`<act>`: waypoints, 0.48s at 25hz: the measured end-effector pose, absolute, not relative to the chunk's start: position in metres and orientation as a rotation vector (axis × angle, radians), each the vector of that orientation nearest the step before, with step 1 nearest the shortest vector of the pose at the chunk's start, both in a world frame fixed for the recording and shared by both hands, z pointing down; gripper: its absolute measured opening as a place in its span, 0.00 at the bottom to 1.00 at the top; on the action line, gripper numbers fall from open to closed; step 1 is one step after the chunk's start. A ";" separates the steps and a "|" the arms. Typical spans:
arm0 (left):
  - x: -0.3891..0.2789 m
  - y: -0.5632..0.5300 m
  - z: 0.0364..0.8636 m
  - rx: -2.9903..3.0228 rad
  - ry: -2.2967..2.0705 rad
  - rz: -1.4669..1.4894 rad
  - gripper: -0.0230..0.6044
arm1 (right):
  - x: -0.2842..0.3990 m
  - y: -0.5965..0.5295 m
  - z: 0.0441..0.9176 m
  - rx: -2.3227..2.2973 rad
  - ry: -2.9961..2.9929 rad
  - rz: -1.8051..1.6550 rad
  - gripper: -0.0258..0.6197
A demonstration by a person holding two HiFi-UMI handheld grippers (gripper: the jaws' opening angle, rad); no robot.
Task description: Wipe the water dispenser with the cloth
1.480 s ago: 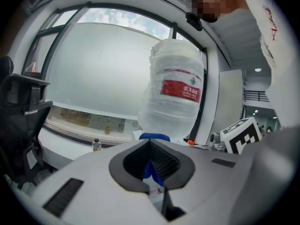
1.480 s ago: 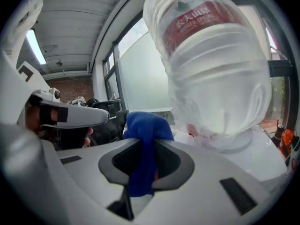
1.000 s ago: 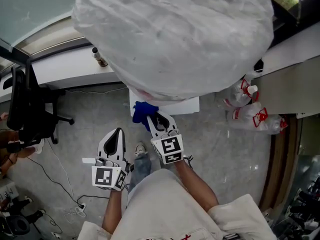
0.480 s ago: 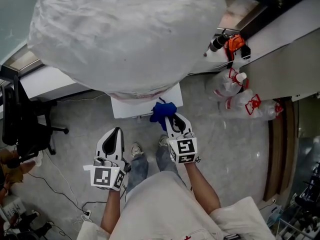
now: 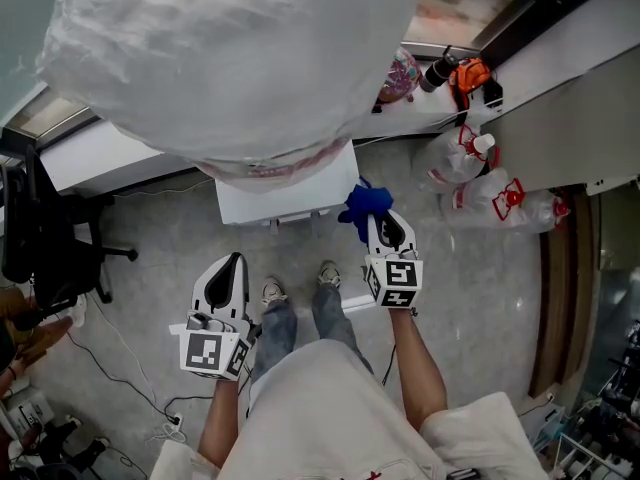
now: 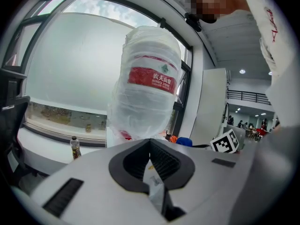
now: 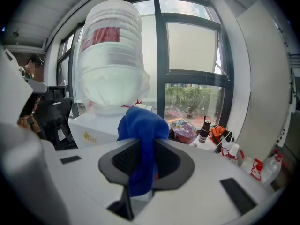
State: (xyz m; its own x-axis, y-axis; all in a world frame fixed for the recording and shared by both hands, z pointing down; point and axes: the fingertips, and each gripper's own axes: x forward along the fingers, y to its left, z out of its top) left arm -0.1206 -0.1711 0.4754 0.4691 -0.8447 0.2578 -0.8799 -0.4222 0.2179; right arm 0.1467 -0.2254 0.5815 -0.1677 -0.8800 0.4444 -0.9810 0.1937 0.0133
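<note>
- Since a second ago the right gripper [image 5: 386, 230] has travelled to the person's right along the front of the water dispenser [image 5: 285, 196], from near its middle to its right front corner.
- Its jaws are clenched on the blue cloth [image 5: 364, 206], which bunches up past the tips; in the right gripper view the cloth [image 7: 143, 130] hangs down between the pads.
- The cloth sits just beside that corner of the dispenser; whether it touches cannot be told.
- The left gripper [image 5: 232, 264] is held low over the floor, well apart from the dispenser, with its jaws closed together on nothing.
- A big plastic-wrapped water bottle [image 5: 220, 58] stands on top of the dispenser.
- Spray bottles [image 5: 480, 183] lie on the floor to the right; an office chair [image 5: 40, 228] stands at the left.
</note>
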 end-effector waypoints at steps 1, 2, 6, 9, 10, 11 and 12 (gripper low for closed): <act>-0.121 -0.169 0.476 2.399 -1.464 0.156 0.05 | 0.146 -0.224 0.580 1.751 -2.128 0.391 0.17; -0.122 -0.167 0.477 2.397 -1.466 0.157 0.05 | 0.143 -0.222 0.577 1.748 -2.139 0.388 0.18; -0.126 -0.158 0.477 2.384 -1.480 0.153 0.05 | 0.109 -0.205 0.563 1.686 -2.235 0.367 0.17; -0.137 -0.151 0.475 2.371 -1.504 0.145 0.05 | 0.057 -0.189 0.555 1.572 -2.343 0.369 0.17; -0.142 -0.149 0.474 2.364 -1.516 0.144 0.05 | 0.035 -0.184 0.555 1.520 -2.380 0.373 0.17; -0.148 -0.147 0.474 2.355 -1.529 0.144 0.05 | 0.013 -0.178 0.556 1.465 -2.415 0.379 0.17; -0.155 -0.144 0.473 2.346 -1.544 0.143 0.05 | -0.010 -0.173 0.558 1.409 -2.446 0.389 0.17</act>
State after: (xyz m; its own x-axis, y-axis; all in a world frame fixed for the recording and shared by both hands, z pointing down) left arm -0.1545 -0.1442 0.4734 0.4084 -0.8750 0.2602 -0.9078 -0.3595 0.2160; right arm -0.0097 -0.1729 0.5583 -0.4793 -0.7915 0.3792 -0.8701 0.4850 -0.0875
